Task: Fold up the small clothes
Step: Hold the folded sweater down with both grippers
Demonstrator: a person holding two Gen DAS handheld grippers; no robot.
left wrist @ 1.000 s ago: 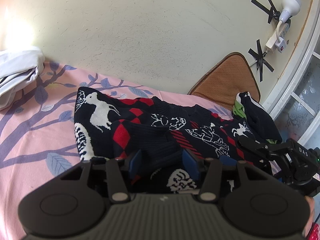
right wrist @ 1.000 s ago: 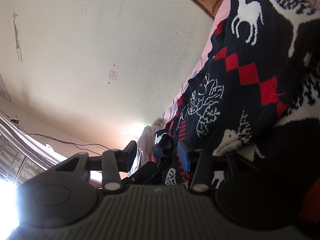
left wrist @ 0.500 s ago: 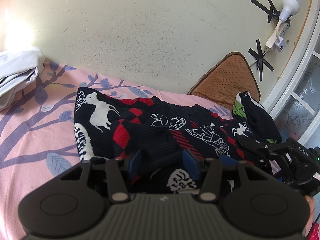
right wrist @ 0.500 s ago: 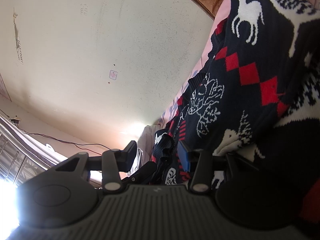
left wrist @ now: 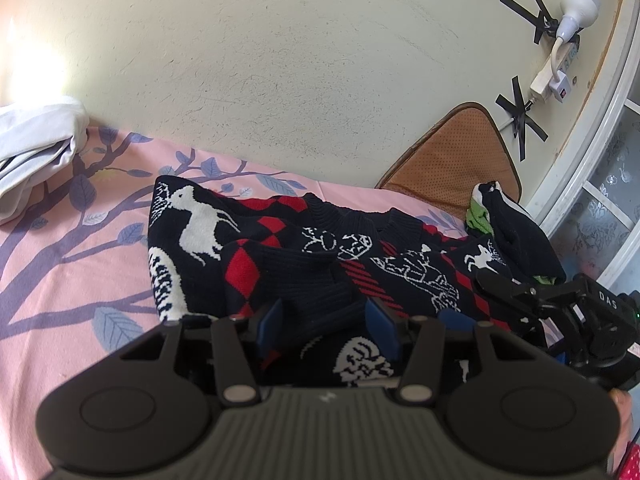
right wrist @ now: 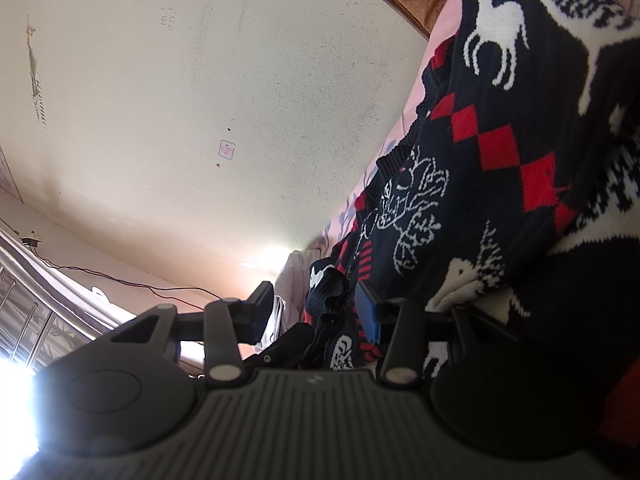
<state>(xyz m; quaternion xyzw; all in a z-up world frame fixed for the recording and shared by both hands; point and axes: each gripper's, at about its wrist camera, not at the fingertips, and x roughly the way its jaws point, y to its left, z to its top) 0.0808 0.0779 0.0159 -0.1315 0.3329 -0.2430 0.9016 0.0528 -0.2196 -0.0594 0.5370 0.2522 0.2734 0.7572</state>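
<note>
A black knit sweater (left wrist: 400, 268) with white deer and red diamonds lies spread on the pink bed sheet (left wrist: 60, 280). One sleeve (left wrist: 308, 280) is folded over its body. My left gripper (left wrist: 326, 322) is shut on the ribbed end of that sleeve, and the fabric fills the gap between its blue pads. My right gripper (left wrist: 476, 300) lies on its side at the sweater's right edge. In the right wrist view the right gripper (right wrist: 314, 308) is open. The sweater (right wrist: 500, 152) lies against its right finger, and I see nothing pinched between the tips.
A white folded cloth (left wrist: 36, 140) sits at the bed's far left. A brown cushion (left wrist: 452, 160) leans on the wall, with a green and black garment (left wrist: 504, 220) in front of it. A window frame (left wrist: 592, 168) and a taped power strip (left wrist: 556, 76) are on the right.
</note>
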